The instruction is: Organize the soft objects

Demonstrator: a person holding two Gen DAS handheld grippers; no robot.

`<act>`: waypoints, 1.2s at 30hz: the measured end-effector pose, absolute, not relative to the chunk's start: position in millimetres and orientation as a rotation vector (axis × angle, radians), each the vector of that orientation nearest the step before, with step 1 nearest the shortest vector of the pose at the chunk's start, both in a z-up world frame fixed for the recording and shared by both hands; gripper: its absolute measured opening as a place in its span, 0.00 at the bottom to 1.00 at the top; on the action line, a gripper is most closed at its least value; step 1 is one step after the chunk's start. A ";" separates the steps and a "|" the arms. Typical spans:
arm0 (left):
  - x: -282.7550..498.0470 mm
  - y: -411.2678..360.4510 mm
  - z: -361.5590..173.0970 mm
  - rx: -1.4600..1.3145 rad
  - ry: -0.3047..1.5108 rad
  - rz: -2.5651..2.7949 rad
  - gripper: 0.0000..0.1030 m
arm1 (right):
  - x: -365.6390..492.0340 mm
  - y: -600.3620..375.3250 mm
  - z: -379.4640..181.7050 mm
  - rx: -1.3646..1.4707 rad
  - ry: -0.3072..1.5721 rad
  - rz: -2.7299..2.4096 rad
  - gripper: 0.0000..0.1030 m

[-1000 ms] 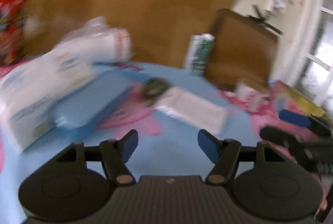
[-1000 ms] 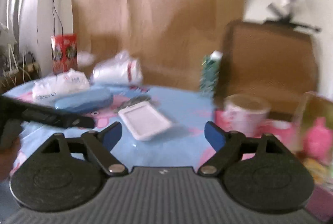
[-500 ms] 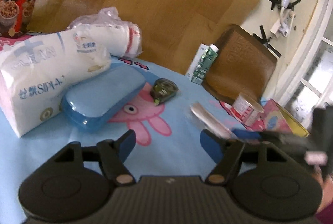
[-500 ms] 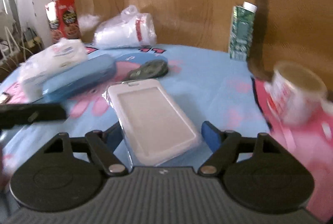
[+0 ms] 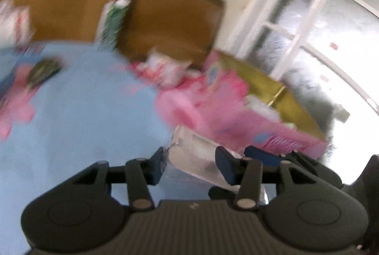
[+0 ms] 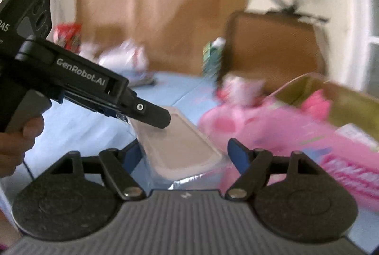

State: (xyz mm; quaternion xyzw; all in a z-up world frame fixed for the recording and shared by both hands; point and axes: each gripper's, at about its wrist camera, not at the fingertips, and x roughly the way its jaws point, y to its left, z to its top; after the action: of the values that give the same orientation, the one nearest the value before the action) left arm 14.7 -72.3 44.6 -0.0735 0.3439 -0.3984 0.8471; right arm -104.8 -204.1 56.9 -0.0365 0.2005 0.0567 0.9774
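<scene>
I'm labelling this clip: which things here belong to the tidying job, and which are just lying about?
In use: left gripper, right gripper, clear soft case, pink box.
Lying about: green carton, dark tape dispenser, red-and-white tub.

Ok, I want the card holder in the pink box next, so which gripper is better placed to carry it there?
Right, probably. The right gripper has its open fingers either side of the card holder, and the pink box lies just to its right. The left gripper only meets the holder's far corner.
</scene>
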 end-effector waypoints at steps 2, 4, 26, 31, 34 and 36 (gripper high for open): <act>12.0 -98.7 68.9 -0.119 0.665 -0.890 0.43 | -111.6 -218.9 70.3 -0.075 0.326 0.061 0.77; 7.1 -131.4 89.2 -0.072 0.613 -0.935 0.45 | -115.4 -240.2 84.1 -0.087 0.256 0.006 0.77; 5.4 -246.0 88.6 0.051 0.504 -0.873 0.79 | -122.6 -344.7 87.0 0.061 0.150 -0.377 0.80; -3.2 -221.6 89.2 0.059 0.526 -0.811 0.80 | -136.0 -325.4 93.0 0.187 0.126 -0.362 0.78; -11.4 -212.2 89.2 0.085 0.533 -0.784 0.80 | -141.7 -318.7 94.4 0.245 0.157 -0.367 0.78; -15.4 -205.8 87.5 0.091 0.537 -0.770 0.80 | -146.9 -311.5 96.1 0.239 0.171 -0.382 0.78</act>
State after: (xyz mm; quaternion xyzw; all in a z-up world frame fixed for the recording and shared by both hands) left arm -15.4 -205.8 87.5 0.0440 0.2587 -0.3708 0.8909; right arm -146.9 -311.5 96.1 0.1182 0.0848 -0.1892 0.9711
